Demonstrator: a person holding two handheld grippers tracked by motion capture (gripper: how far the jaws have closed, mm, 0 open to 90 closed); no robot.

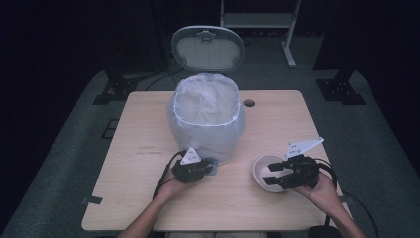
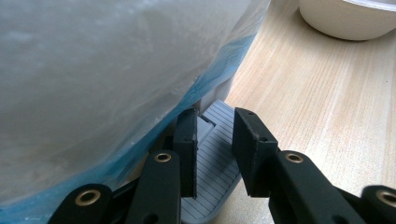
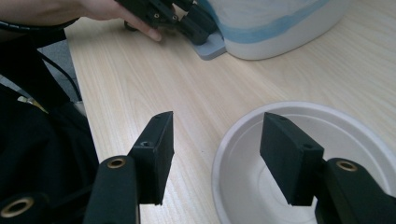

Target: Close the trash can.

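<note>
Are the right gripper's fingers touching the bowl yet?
Cannot tell. In the right gripper view the open fingers straddle the bowl rim, one outside it and one over the inside, but neither contact nor a gap shows plainly.

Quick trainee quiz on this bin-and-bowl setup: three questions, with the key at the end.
1. True or false: the bin lid stands open.
2. What lies under the jaws of the left gripper? A) a spoon B) the bin's grey pedal C) a folded cloth
3. The right gripper has its jaws open. Which thing's rim sits between them?
Key: 1 true; 2 B; 3 the white bowl.
</note>
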